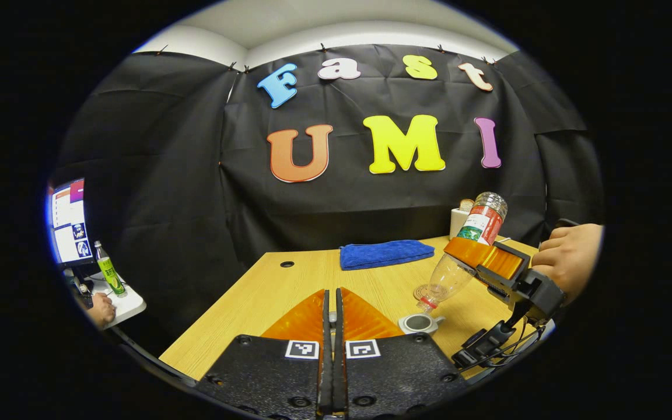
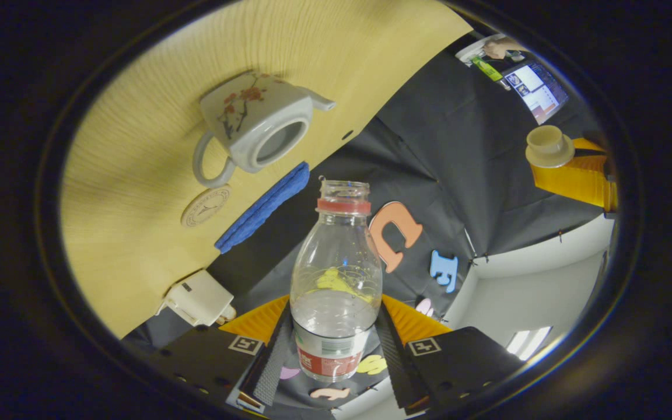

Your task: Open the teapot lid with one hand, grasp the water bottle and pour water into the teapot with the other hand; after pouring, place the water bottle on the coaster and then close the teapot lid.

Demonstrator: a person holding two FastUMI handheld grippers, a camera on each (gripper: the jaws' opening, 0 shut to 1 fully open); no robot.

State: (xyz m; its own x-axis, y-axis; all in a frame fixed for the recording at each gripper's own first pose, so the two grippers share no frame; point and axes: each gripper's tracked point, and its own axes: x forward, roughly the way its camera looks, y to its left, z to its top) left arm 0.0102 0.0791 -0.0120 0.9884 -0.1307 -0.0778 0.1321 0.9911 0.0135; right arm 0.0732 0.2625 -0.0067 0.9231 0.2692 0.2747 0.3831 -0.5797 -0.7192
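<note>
Right gripper point(image 2: 336, 350) clamps the water bottle point(image 2: 336, 280) tilted mouth-down over the open teapot point(image 1: 420, 322), seemingly just above its rim, while the left gripper point(image 2: 569, 169) (fingers pinched on the lid point(image 2: 548, 146)) holds well clear.

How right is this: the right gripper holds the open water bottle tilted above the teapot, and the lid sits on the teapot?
Not quite. The lid is off: the right gripper view shows the teapot with an open mouth and the lid at the left gripper's tips. The rest holds.
</note>
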